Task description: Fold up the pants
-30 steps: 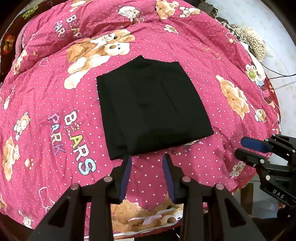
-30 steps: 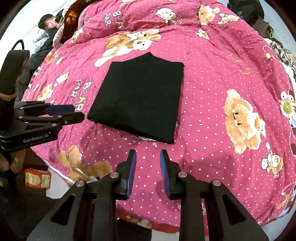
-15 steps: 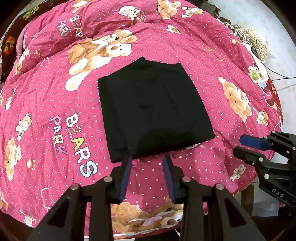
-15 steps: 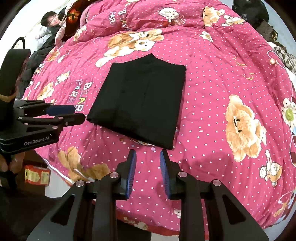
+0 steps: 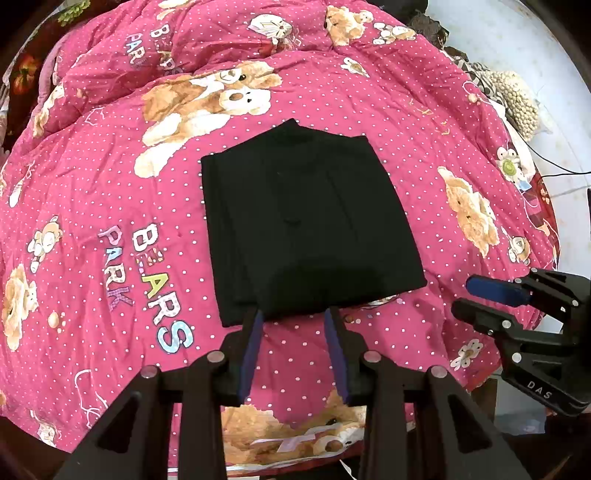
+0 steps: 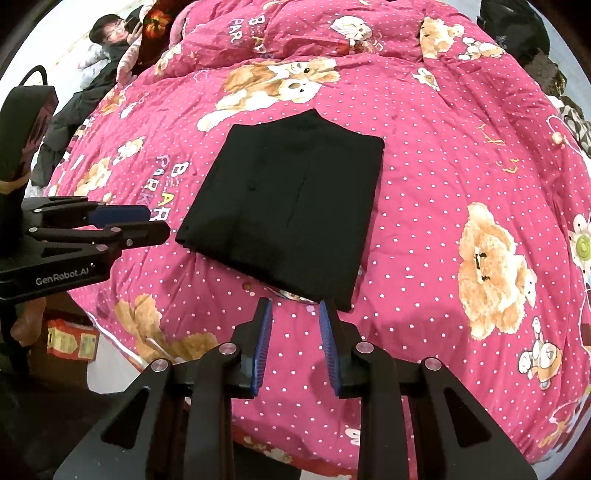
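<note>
Left wrist view: the left gripper (image 5: 293, 314) hangs above the quilt (image 5: 110, 184) with its jaws spread and nothing between them, its tips just at the near edge of the pants (image 5: 306, 229) as seen from this camera, though whether they touch the cloth cannot be told. The pants lie folded into a flat black rectangle in the middle of the pink, white-dotted quilt, with a small peak at the far edge. Left of them the quilt bears the letters "BEARS PARK", and a printed bear (image 5: 207, 107) lies beyond the far edge. At the right of this view the right gripper (image 5: 469, 295) reaches in from the side, over the quilt's edge and apart from the pants. Right wrist view: the right gripper (image 6: 295, 306) also has its jaws parted and empty, the gap narrower than the left's, tips near the pants' (image 6: 291, 206) near right corner. The left gripper (image 6: 155, 221) shows at the left edge, just beside the pants' near left corner. Another bear print (image 6: 491, 269) sits on the quilt (image 6: 443, 147) to the right. Far back at the upper left a person (image 6: 110, 33) lies beside the bed.
</note>
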